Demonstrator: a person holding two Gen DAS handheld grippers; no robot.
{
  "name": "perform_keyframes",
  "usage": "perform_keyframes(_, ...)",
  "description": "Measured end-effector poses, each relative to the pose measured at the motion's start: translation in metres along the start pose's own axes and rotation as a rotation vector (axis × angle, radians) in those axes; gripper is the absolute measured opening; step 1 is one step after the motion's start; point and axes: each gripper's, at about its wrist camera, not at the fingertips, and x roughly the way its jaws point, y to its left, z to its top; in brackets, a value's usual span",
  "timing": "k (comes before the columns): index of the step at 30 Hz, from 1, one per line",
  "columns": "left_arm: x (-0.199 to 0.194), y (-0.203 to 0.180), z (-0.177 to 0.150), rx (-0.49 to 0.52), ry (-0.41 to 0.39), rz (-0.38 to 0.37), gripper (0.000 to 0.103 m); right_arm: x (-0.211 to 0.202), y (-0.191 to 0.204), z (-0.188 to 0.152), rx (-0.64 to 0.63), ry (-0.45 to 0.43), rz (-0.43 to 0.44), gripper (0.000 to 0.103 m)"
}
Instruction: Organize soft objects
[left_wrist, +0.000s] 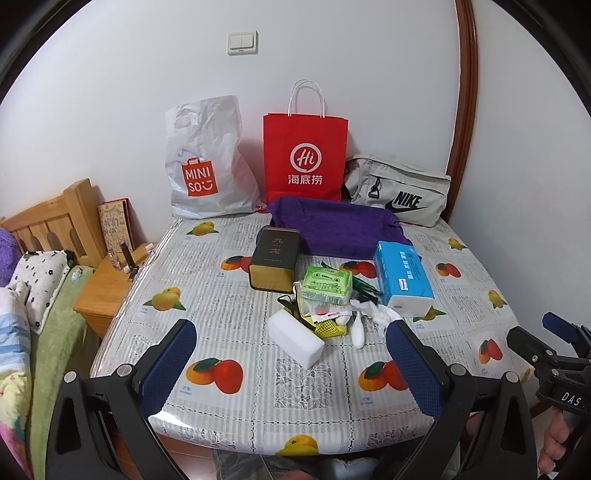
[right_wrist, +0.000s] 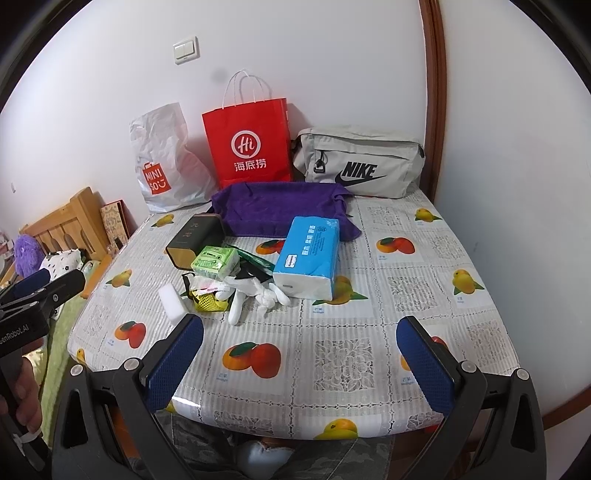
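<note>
On the fruit-print table (left_wrist: 229, 314) (right_wrist: 369, 295) lies a pile: a blue tissue pack (left_wrist: 402, 277) (right_wrist: 308, 258), a green tissue pack (left_wrist: 327, 284) (right_wrist: 214, 262), a white sponge block (left_wrist: 295, 338) (right_wrist: 173, 301), a yellow net (left_wrist: 328, 326) (right_wrist: 207, 301), white crumpled gloves (left_wrist: 373, 314) (right_wrist: 258, 291) and a dark tin (left_wrist: 275, 256) (right_wrist: 194, 234). A purple towel (left_wrist: 340, 229) (right_wrist: 280, 210) lies behind. My left gripper (left_wrist: 291, 343) is open and empty above the near edge, before the sponge. My right gripper (right_wrist: 301, 341) is open and empty over the near table.
Against the wall stand a white Miniso bag (left_wrist: 207, 162) (right_wrist: 162, 162), a red paper bag (left_wrist: 304, 158) (right_wrist: 249, 147) and a grey Nike pouch (left_wrist: 399, 192) (right_wrist: 360, 162). A wooden nightstand (left_wrist: 107, 284) and a bed (left_wrist: 33, 295) lie left.
</note>
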Motion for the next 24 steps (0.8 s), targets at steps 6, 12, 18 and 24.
perform_keyframes(6, 0.002, 0.002, -0.001, -0.001, -0.012, 0.015, 0.103, 0.000, -0.001, 0.000, 0.000, -0.002, -0.003, 0.103)
perform_keyframes(12, 0.007, 0.006, -0.004, -0.004, -0.035, 0.058, 0.103, 0.003, -0.004, 0.000, 0.014, -0.008, -0.002, 0.103)
perform_keyframes(18, 0.035, 0.010, -0.006, -0.021, 0.030, 0.025, 0.103, 0.019, -0.005, -0.002, 0.011, 0.007, 0.001, 0.103)
perform_keyframes(24, 0.080, 0.007, -0.018, -0.025, 0.127, -0.011, 0.103, 0.044, -0.005, -0.006, -0.005, 0.046, 0.005, 0.103)
